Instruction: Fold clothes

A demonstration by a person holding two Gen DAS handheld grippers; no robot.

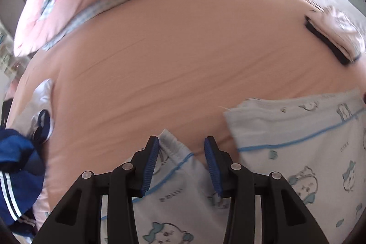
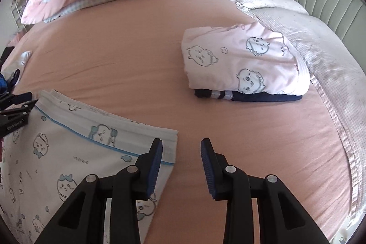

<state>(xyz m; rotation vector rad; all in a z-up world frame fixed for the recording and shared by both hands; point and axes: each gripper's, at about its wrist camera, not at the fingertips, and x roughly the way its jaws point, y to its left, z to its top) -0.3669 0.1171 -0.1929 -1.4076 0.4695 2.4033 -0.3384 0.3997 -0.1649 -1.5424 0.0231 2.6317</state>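
1. White cartoon-print pyjama garment (image 2: 68, 152) lay spread on the pink bedsheet (image 2: 128, 56).
2. Left gripper (image 1: 181, 161) stood wide over its elastic corner, nothing clamped.
3. Right gripper (image 2: 181, 164) gaped wide at the garment's edge, empty.
4. Folded pile (image 2: 244, 63) sat well apart.

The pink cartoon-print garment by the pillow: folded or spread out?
Folded. The pink garment forms a compact bundle stacked on a folded navy garment.

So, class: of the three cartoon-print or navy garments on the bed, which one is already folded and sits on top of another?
The pink cartoon-print garment, folded atop the folded navy garment. The white, blue-trimmed one lies spread flat.
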